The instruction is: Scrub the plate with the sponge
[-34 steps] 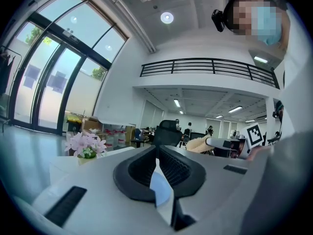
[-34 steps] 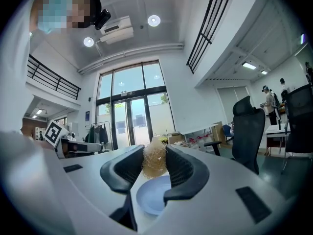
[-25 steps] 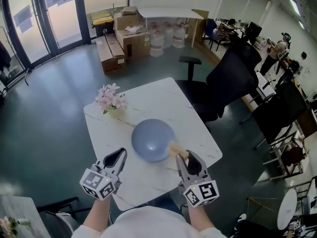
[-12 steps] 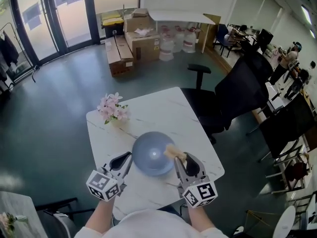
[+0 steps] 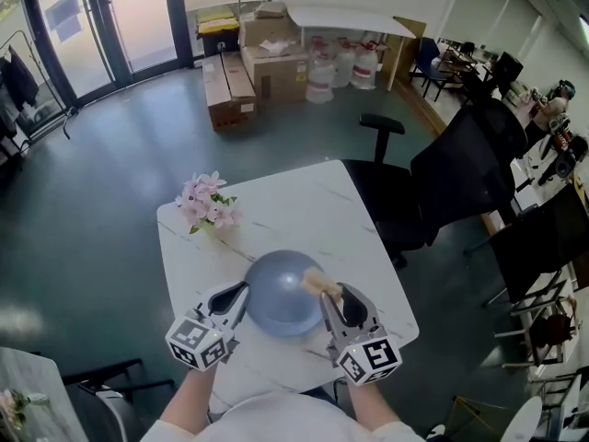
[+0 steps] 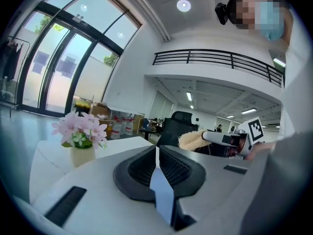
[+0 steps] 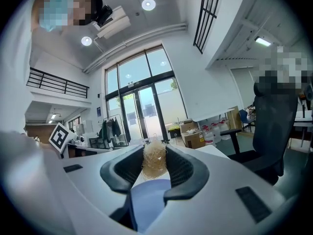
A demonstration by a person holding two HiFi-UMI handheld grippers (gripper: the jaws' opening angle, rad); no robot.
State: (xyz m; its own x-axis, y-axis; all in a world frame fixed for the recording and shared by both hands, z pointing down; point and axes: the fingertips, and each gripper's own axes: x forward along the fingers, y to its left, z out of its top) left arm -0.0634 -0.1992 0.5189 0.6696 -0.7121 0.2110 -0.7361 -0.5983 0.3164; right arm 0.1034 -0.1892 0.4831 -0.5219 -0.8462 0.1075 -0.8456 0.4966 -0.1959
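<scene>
A round blue plate lies on the white marble table, near its front edge. My left gripper is at the plate's left rim, its jaws shut on the thin blue edge. My right gripper is shut on a straw-coloured sponge, which rests over the plate's right rim. In the right gripper view the sponge sits squeezed between the dark pads, with the plate just below. From the left gripper view, the right gripper and the sponge show across the plate.
A small vase of pink flowers stands at the table's far left corner. Black office chairs crowd the right side. Cardboard boxes and water jugs stand by the far wall, beyond open grey floor.
The left gripper's tip has moved right, up to the plate's left rim. The right gripper still holds the sponge at the right rim. The head view has shifted slightly.
</scene>
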